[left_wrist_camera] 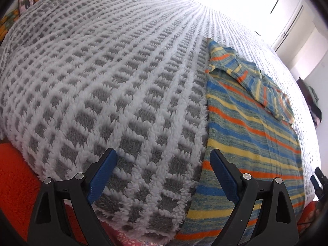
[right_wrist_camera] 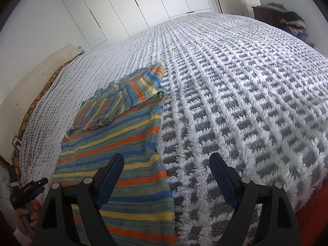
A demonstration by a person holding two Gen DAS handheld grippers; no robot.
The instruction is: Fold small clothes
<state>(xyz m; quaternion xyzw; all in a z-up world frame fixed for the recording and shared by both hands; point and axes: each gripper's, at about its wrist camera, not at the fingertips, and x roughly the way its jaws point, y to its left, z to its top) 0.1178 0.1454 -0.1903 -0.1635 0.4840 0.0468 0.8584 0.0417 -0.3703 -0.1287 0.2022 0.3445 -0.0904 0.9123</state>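
A small knitted sweater [left_wrist_camera: 252, 131] with blue, orange, yellow and green stripes lies flat on the bed, its sleeves folded in over the chest. It also shows in the right wrist view [right_wrist_camera: 114, 143]. My left gripper [left_wrist_camera: 164, 157] is open and empty, just left of the sweater's hem edge, above the blanket. My right gripper [right_wrist_camera: 167, 162] is open and empty, hovering over the sweater's right hem edge. The left gripper [right_wrist_camera: 38, 186] also appears at the lower left of the right wrist view, and the right gripper [left_wrist_camera: 317, 178] at the right edge of the left wrist view.
A white and grey checked fluffy blanket [right_wrist_camera: 235, 94] covers the whole bed. An orange-red cover [left_wrist_camera: 18, 180] shows at the bed's near edge. White wardrobe doors [right_wrist_camera: 143, 4] stand behind. A dark dresser with piled clothes [right_wrist_camera: 287, 18] is at the far right.
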